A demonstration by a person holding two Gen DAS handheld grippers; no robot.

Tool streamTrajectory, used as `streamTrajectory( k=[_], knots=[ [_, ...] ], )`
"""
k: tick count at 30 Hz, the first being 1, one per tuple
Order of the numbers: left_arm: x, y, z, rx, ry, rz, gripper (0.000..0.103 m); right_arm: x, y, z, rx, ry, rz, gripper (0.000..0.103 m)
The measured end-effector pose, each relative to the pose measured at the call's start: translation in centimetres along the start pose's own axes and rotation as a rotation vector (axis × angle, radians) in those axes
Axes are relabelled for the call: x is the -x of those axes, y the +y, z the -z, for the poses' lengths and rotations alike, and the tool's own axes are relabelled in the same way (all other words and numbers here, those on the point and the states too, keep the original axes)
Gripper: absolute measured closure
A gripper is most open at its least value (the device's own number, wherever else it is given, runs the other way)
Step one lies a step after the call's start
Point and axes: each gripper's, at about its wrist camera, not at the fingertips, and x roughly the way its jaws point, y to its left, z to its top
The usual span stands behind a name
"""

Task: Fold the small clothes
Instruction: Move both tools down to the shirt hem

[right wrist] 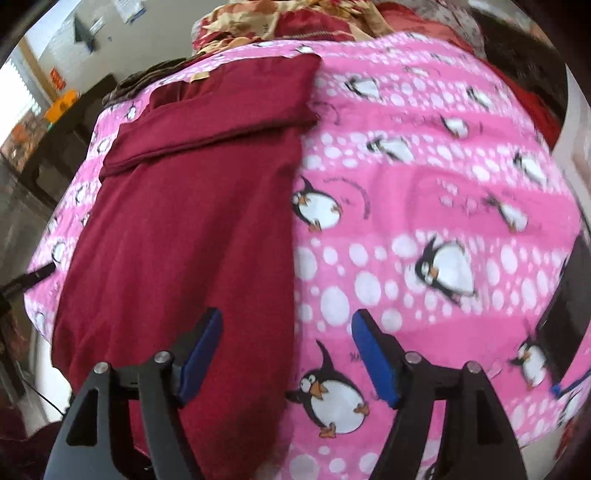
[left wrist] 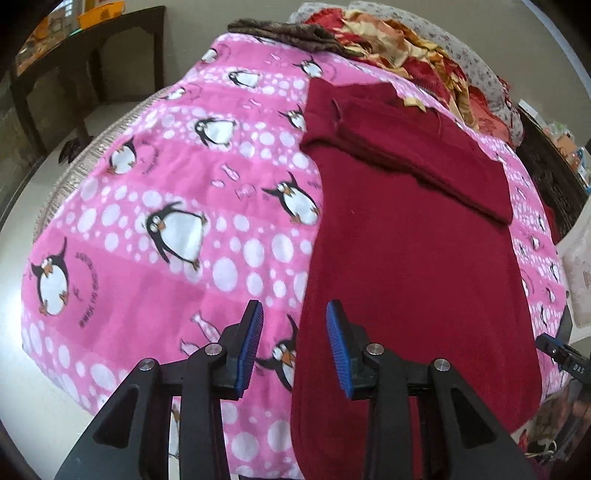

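Observation:
A dark red garment (left wrist: 406, 258) lies flat and lengthwise on a pink penguin blanket (left wrist: 166, 206), with a sleeve folded across its far end (left wrist: 417, 155). My left gripper (left wrist: 294, 314) is open and empty, above the garment's near left edge. In the right wrist view the same garment (right wrist: 184, 229) lies on the left of the blanket (right wrist: 424, 184). My right gripper (right wrist: 286, 325) is open and empty, above the garment's near right edge. The right gripper's tip shows at the far right of the left wrist view (left wrist: 554, 350).
Red and gold bedding (left wrist: 406, 48) and a brown cloth (left wrist: 288, 33) are piled at the bed's far end. A dark wooden table (left wrist: 85, 62) stands beyond the bed on the left. A dark flat object (right wrist: 569, 310) lies at the blanket's right edge.

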Motion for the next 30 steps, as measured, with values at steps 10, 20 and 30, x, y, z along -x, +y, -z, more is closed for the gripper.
streamTrajectory(
  k=[10,20,30],
  knots=[
    [-0.3,-1.7,1.3,-0.045,0.011,-0.045,0.088,-1.1,2.2,1.9,0.114,-0.020,0.002,0.093],
    [0.2,-1.1,2.2,-0.042,0.021,-0.070,0.088,1.1,1.3,2.2,0.123,-0.044,-0.006,0.093],
    [1.5,-0.2,4.0,-0.006,0.077,0.079,0.088,1.7,-0.9,4.3,0.008,0.017,-0.154,0.053]
  ],
)
